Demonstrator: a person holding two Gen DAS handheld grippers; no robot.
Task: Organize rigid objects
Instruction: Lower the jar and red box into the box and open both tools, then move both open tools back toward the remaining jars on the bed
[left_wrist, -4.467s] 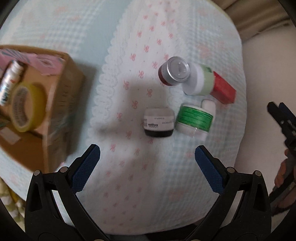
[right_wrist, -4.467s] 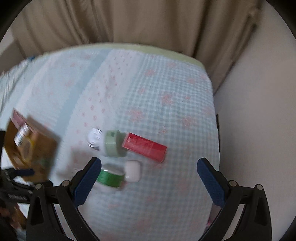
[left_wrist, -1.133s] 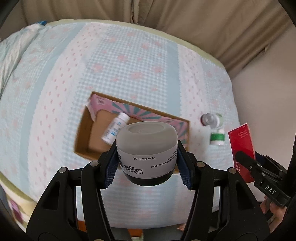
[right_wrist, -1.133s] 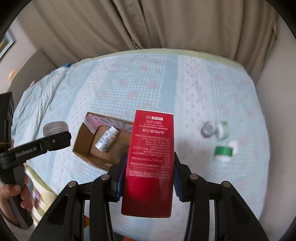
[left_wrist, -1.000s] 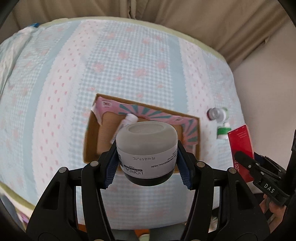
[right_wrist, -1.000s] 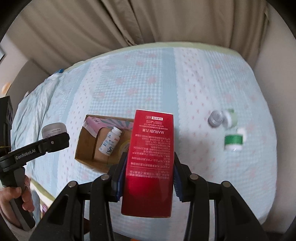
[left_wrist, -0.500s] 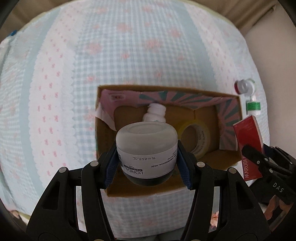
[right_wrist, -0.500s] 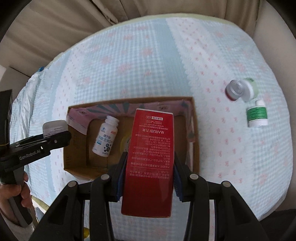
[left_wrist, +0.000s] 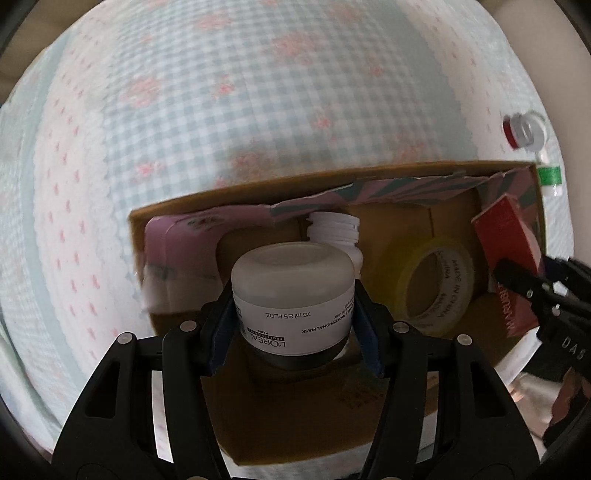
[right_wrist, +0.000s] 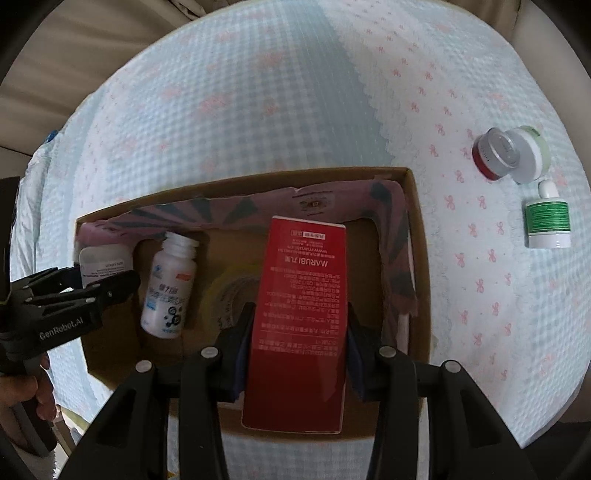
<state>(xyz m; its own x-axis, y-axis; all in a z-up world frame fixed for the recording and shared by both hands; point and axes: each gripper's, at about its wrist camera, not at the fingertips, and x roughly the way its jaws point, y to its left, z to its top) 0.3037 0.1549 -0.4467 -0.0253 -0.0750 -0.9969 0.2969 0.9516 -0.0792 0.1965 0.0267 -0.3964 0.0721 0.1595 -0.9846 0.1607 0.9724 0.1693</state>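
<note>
My left gripper (left_wrist: 293, 325) is shut on a white and black cream jar (left_wrist: 293, 295) and holds it low over the left part of the open cardboard box (left_wrist: 229, 195). My right gripper (right_wrist: 297, 339) is shut on a tall red carton (right_wrist: 301, 314) over the box's (right_wrist: 421, 258) right part. The carton also shows in the left wrist view (left_wrist: 508, 254), and the jar in the right wrist view (right_wrist: 105, 264). Inside the box lie a white pill bottle (right_wrist: 170, 288) and a roll of yellow tape (left_wrist: 432, 280).
On the checked bedspread (right_wrist: 258, 110) right of the box lie a silver-capped red jar (right_wrist: 493, 155), a white and green jar (right_wrist: 530, 155) and a green-labelled white bottle (right_wrist: 546, 221). A beige wall runs along the bed's right side.
Both grippers have dropped closer to the box, which now fills both views. The jar and the red carton stay gripped.
</note>
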